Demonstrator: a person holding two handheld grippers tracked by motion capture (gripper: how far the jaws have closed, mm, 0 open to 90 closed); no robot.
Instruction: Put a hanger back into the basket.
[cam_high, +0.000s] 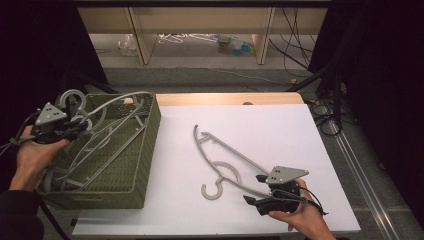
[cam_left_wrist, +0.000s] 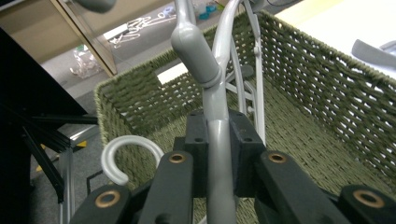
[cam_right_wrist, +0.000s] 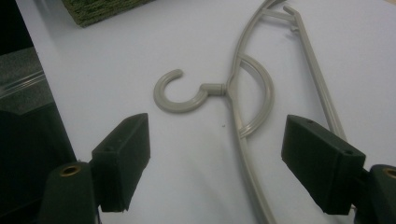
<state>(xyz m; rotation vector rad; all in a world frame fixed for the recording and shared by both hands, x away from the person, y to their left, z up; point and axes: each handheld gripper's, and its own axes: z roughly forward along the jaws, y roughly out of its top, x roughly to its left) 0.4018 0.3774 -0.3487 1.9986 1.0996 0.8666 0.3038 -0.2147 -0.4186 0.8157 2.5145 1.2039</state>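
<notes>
The right claw (cam_right_wrist: 217, 158), jaws apart, faces the hanger (cam_right_wrist: 243, 93) lying mid-frame on the worktop (cam_high: 280, 125), its long axis running away between them, while the left claw (cam_left_wrist: 219, 158) clamps another hanger (cam_left_wrist: 217, 116) over the basket (cam_left_wrist: 327, 93).

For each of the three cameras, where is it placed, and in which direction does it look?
High view: above the person's side, looking forward and down on the white table; both hands and forearms show.
Left gripper view: rides on the left gripper, looking into the green woven basket; its black jaws are shut on a grey plastic hanger.
Right gripper view: rides on the right gripper, looking down at the grey hanger on the table; open jaws show.
Shared: high and left gripper views both show the basket.
</notes>
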